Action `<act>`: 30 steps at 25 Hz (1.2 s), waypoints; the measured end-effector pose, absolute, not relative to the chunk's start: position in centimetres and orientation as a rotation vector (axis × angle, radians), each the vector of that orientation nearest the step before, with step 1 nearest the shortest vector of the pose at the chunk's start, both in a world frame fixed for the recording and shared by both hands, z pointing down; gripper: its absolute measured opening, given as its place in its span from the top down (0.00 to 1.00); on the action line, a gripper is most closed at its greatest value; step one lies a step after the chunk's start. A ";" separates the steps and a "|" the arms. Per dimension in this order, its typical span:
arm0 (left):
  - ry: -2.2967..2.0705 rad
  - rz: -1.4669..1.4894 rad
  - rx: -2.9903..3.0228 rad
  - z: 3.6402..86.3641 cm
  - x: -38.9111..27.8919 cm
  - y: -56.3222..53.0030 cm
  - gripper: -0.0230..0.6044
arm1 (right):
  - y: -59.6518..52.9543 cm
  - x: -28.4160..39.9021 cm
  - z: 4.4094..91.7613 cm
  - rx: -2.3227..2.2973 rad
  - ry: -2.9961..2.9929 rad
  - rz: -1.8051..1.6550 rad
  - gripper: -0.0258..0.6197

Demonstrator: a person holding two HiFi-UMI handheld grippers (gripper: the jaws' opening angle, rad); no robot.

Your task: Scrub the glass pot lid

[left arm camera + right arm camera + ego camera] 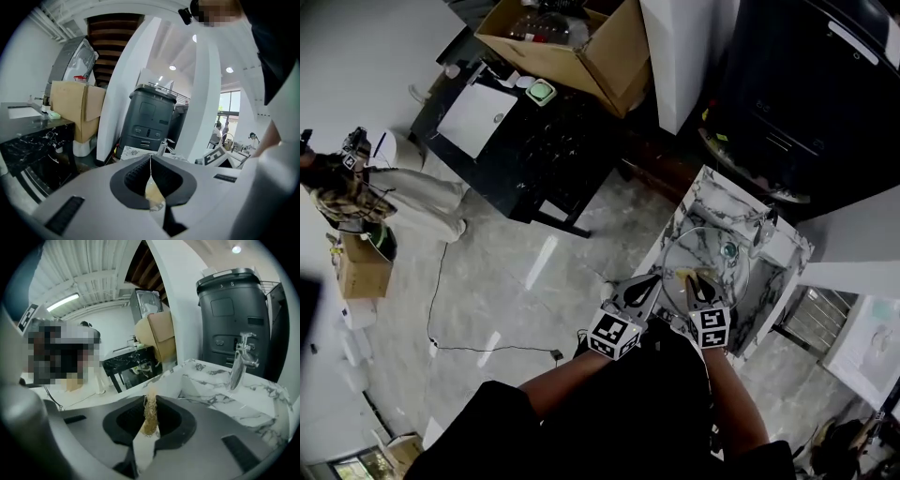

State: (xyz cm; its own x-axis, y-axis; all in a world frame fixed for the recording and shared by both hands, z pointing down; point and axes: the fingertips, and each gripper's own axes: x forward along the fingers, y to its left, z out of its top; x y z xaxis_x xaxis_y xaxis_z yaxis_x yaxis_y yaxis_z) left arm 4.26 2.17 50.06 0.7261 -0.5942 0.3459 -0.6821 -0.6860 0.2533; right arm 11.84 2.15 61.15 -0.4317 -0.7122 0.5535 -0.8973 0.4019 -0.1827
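Just ahead of both hands, one round glass pot lid (712,261) is lying in the white marbled sink (710,199), its near-left rim seemingly sitting in the closed jaws of the left hand-held gripper (660,282). The right hand-held gripper (695,277) is clamping the single tan fibrous scrubber (149,415) over the lid's near edge, so it is lying nearer the glass.

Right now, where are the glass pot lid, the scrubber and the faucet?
glass pot lid (724,277): head view, on the clear glass below its knob.
scrubber (150,414): right gripper view, on the tan fibres pinched between the jaws.
faucet (238,366): right gripper view, on its metal spout.
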 end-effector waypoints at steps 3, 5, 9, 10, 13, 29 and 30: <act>-0.968 0.346 2.550 51.0 4.9 2.4 0.93 | 1.9 11.4 63.8 1.311 -2.235 0.684 0.86; -0.976 0.352 2.526 51.7 5.1 2.4 0.93 | 1.7 11.2 65.4 1.272 -2.213 0.718 0.86; -0.991 0.391 2.496 53.4 5.0 1.8 0.93 | 1.2 10.6 67.8 1.220 -2.220 0.780 0.86; -1.005 0.401 2.485 53.7 4.9 1.5 0.93 | 1.0 10.5 68.3 1.204 -2.229 0.784 0.86; -1.038 0.436 2.458 54.6 4.4 0.6 0.93 | 0.2 10.1 69.9 1.155 -2.242 0.798 0.86; -1.056 0.429 2.384 55.9 4.4 -0.9 0.93 | -2.0 9.6 75.0 1.012 -2.218 0.798 0.86; -1.051 0.421 2.377 55.9 4.6 -1.0 0.93 | -2.2 9.7 75.2 1.009 -2.217 0.792 0.86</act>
State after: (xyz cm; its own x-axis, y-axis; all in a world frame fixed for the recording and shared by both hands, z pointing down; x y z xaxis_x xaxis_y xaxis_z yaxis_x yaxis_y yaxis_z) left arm 4.56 -0.95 55.92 0.6536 -0.5972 0.4650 -0.7530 -0.5746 0.3205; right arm 9.67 -2.15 75.25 -0.5512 -0.4569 0.6981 -0.7958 0.5394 -0.2753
